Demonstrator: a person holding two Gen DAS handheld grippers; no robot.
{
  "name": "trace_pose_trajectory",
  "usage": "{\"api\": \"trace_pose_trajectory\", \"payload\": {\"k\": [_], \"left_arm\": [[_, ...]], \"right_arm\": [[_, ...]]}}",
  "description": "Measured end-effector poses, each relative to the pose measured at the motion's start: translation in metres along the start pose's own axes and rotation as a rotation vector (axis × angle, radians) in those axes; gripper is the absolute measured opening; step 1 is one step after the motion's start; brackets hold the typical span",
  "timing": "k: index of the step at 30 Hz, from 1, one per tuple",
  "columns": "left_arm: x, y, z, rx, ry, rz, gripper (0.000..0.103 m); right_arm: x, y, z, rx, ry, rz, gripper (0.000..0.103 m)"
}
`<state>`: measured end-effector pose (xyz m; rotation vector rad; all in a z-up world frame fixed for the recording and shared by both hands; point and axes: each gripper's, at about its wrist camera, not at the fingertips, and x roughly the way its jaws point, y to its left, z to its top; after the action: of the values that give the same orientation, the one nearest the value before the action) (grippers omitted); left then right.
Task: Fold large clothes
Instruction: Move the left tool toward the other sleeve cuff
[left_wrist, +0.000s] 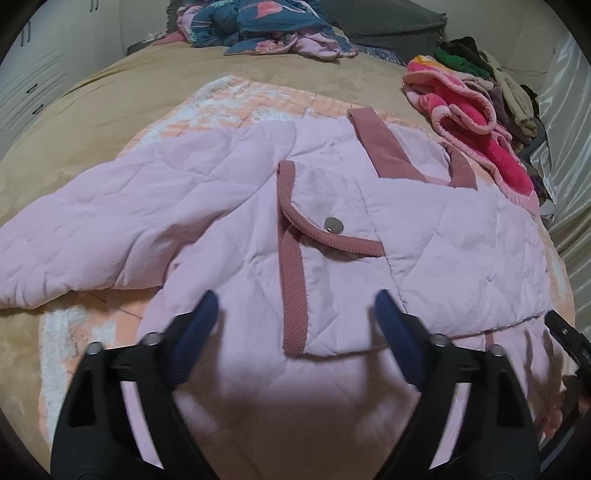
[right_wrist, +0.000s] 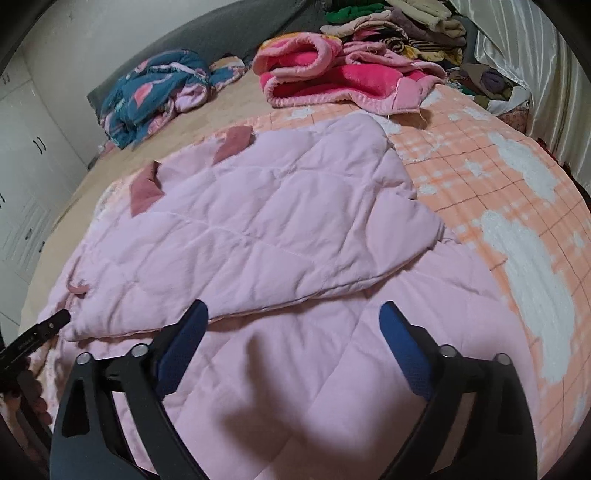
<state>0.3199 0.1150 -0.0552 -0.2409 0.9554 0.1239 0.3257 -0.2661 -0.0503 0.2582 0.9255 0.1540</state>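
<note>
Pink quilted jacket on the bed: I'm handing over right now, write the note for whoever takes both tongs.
Left tongs: open, empty, over the jacket's pocket side.
Right tongs: open, empty, over its lower part.
Jacket lies on the checked blanket; right side panel already folded across the body.
Left: the left sleeve is spread out; fold it in, then fold the body.

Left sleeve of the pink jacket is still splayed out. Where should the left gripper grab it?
Likely the sleeve near its cuff end, coming from the outer left side. It lies flat and free of the jacket body, so the open left gripper can pinch its edge.
</note>
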Motion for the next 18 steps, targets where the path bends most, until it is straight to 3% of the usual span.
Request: {"api": "trace_pose_trajectory", "payload": {"k": [3, 18], "left_arm": [[-0.009, 0.003, 0.001, -0.015, -0.021, -0.005, 0.094], [-0.052, 0.055, 0.014, -0.124, -0.117, 0.086, 0.094]], "right_arm": [[-0.011, 0.011, -0.002, -0.021, -0.022, 0.010, 0.097], [-0.035, 0.109, 0.001, -0.157, -0.076, 0.120, 0.098]]}}
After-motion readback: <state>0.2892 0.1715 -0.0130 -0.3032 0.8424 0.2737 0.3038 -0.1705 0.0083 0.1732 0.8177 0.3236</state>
